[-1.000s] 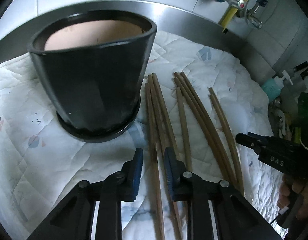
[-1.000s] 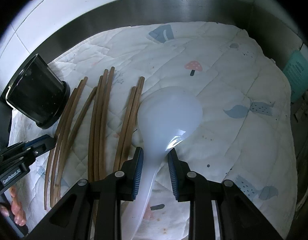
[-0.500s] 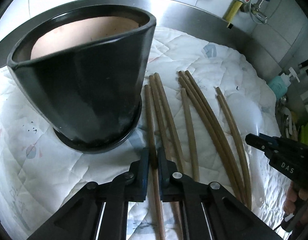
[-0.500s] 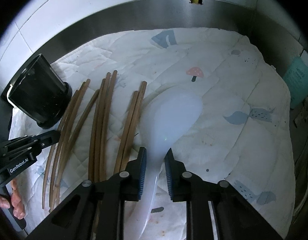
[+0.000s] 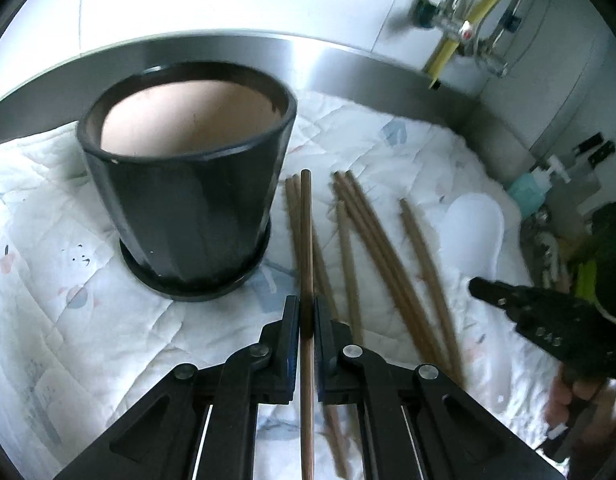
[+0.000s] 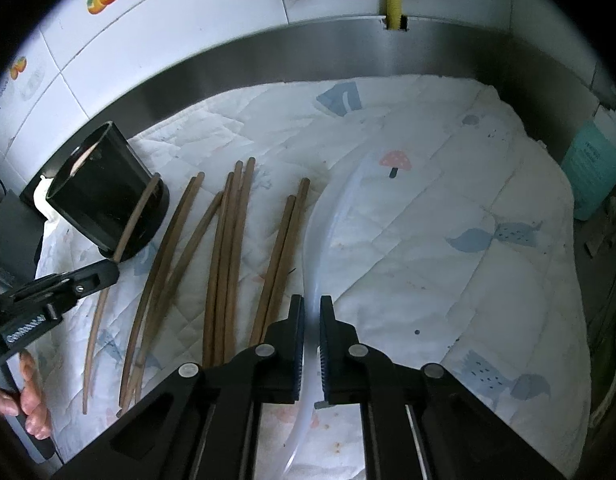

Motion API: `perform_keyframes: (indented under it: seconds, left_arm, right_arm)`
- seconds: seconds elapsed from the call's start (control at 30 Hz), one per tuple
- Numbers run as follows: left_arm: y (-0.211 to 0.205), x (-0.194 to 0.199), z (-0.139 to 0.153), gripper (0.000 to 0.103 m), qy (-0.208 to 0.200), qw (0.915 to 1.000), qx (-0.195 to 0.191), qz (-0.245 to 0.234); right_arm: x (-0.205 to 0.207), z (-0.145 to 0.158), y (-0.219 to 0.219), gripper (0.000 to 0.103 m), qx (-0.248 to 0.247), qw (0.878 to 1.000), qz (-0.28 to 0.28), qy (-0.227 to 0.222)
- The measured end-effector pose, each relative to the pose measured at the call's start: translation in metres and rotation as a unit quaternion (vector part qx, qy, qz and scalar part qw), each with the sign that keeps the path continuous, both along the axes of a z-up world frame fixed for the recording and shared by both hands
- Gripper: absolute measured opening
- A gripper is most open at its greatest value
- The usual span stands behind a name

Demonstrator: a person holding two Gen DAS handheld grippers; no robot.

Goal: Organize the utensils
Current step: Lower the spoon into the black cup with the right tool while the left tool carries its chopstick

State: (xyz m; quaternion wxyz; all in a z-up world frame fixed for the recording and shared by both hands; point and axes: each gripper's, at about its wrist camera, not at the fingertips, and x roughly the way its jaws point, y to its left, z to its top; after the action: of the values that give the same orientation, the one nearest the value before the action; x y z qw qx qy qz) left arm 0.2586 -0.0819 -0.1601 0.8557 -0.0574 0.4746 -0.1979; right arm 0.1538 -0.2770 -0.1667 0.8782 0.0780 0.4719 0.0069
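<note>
My left gripper [image 5: 306,316] is shut on one brown chopstick [image 5: 306,240] and holds it lifted, pointing past the right side of the black pot [image 5: 188,200]. Several more chopsticks [image 5: 372,256] lie on the white quilted cloth [image 5: 68,320]. My right gripper [image 6: 312,320] is shut on the handle of a translucent white spoon [image 6: 340,216], which is raised and turned on edge. The pot [image 6: 104,196], the lying chopsticks [image 6: 228,248] and the left gripper [image 6: 60,288] with its chopstick also show in the right wrist view. The right gripper [image 5: 520,320] shows in the left wrist view.
A steel rim [image 6: 268,64] and white tiled wall border the cloth at the back. A teal soap bottle [image 6: 592,168] stands at the right edge. A yellow pipe [image 5: 452,36] with valves hangs at the back right.
My left gripper closed on one chopstick and lifted it off the cloth. My right gripper closed on the spoon handle and raised it, turning the spoon on edge.
</note>
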Motion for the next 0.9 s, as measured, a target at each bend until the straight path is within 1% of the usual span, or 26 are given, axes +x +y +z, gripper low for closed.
perform_keyframes:
  seconds: [0.1,0.27,0.37,0.47,0.53,0.57,0.6,0.7,0.77,0.8,0.83,0.9]
  left_arm:
    - [0.005,-0.013,0.018,0.006,-0.02,0.9997,-0.012,-0.003]
    - [0.013,-0.029,0.052,0.006,-0.053,0.998,-0.034,-0.003]
    - [0.019,-0.036,0.075,0.006,-0.074,0.996,-0.049,0.001]
    - [0.03,-0.038,0.104,0.006,-0.102,0.9921,-0.073,0.01]
    - [0.041,-0.033,0.126,0.006,-0.126,0.9878,-0.089,0.02]
    - [0.044,-0.029,0.133,0.006,-0.134,0.9863,-0.094,0.023]
    - [0.05,-0.023,0.143,0.006,-0.146,0.9838,-0.1,0.029]
    - [0.063,-0.003,0.163,0.006,-0.18,0.9771,-0.103,0.045]
    - [0.071,0.011,0.171,0.006,-0.198,0.973,-0.107,0.05]
    - [0.074,0.019,0.176,0.006,-0.214,0.9694,-0.108,0.054]
    - [0.076,0.027,0.178,0.006,-0.225,0.967,-0.102,0.06]
    - [0.079,0.041,0.176,0.006,-0.239,0.9636,-0.103,0.063]
  right_arm:
    - [-0.006,0.007,-0.001,0.009,0.003,1.0,0.001,-0.01]
    - [-0.015,0.01,0.0,0.009,0.004,1.0,0.004,-0.022]
    - [-0.02,0.014,-0.002,0.009,0.022,0.999,0.002,-0.027]
    - [-0.022,0.028,0.004,0.009,0.021,0.999,0.011,-0.046]
    - [-0.022,0.04,0.007,0.009,0.028,0.998,0.015,-0.062]
    - [-0.02,0.044,0.01,0.009,0.03,0.997,0.017,-0.068]
    - [-0.02,0.053,0.013,0.009,0.032,0.996,0.02,-0.081]
    - [-0.015,0.067,0.021,0.009,0.034,0.993,0.028,-0.106]
    - [-0.011,0.077,0.026,0.009,0.035,0.991,0.032,-0.122]
    - [-0.009,0.083,0.03,0.009,0.034,0.99,0.035,-0.134]
    - [-0.009,0.086,0.031,0.009,0.034,0.989,0.037,-0.14]
    - [-0.003,0.095,0.038,0.009,0.029,0.987,0.043,-0.155]
